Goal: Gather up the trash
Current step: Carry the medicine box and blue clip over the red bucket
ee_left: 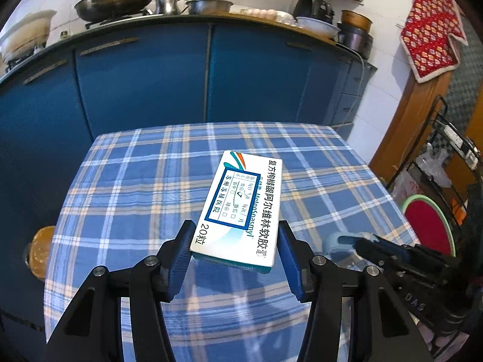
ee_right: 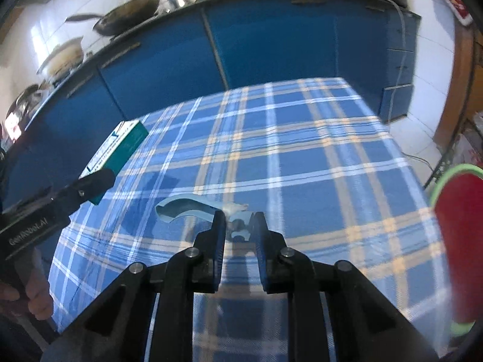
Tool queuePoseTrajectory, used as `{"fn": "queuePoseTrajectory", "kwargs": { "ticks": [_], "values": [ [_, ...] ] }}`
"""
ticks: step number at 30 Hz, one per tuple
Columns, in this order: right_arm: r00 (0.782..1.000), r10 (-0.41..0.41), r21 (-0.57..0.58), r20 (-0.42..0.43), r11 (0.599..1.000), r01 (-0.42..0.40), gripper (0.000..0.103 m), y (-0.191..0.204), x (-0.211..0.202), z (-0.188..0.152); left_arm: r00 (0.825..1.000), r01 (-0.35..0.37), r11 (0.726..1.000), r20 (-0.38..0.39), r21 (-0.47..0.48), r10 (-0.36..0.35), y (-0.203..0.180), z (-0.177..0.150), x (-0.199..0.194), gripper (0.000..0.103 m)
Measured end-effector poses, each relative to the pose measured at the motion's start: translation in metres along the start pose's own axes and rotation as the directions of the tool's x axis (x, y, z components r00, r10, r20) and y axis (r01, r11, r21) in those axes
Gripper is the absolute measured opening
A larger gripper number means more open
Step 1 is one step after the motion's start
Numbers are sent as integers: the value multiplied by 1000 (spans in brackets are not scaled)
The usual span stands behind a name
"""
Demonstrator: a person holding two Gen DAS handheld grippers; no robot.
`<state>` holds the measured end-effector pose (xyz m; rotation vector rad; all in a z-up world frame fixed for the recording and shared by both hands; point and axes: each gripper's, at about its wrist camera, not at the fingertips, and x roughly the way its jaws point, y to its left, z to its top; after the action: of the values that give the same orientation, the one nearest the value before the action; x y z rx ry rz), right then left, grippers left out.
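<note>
A white and teal medicine box (ee_left: 241, 208) hangs tilted above the blue plaid tablecloth (ee_left: 135, 181), with my left gripper (ee_left: 234, 238) shut on its near end. In the right wrist view the same box (ee_right: 120, 147) sticks up from the left gripper (ee_right: 98, 181) at the left, with a hand below it. My right gripper (ee_right: 239, 220) is shut on the end of a curved light-blue plastic piece (ee_right: 184, 208) low over the cloth. In the left wrist view the right gripper (ee_left: 351, 239) reaches in from the right with that pale piece (ee_left: 333, 242) at its tip.
Blue cabinets (ee_left: 145, 72) stand behind the table, their counter holding a wok (ee_left: 114, 0), pots and bowls. A red stool with a green rim (ee_left: 428, 226) stands off the table's right edge, beside a black wire rack (ee_left: 446, 150). An orange object (ee_left: 40, 250) lies below the table's left edge.
</note>
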<state>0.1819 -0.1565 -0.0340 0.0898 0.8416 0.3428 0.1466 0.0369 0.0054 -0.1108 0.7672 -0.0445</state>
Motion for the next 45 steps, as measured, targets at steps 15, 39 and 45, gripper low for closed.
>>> {"fn": "queuePoseTrajectory", "kwargs": {
  "ticks": [15,39,45],
  "values": [
    [977,-178,200,120,968,152,22,-85,-97,-14,987,162,979,-8,125,-162,-94,2,-11,55],
    [916,-395,499,73,809,309,22,-232,-158,-72,932,360,867,-171,344,-319,-270,-25,19,55],
    [909,-415,539,43,775,329,25,-255,-155,-83,920,386,840,-227,382,-320,-302,-36,39,55]
  ]
}}
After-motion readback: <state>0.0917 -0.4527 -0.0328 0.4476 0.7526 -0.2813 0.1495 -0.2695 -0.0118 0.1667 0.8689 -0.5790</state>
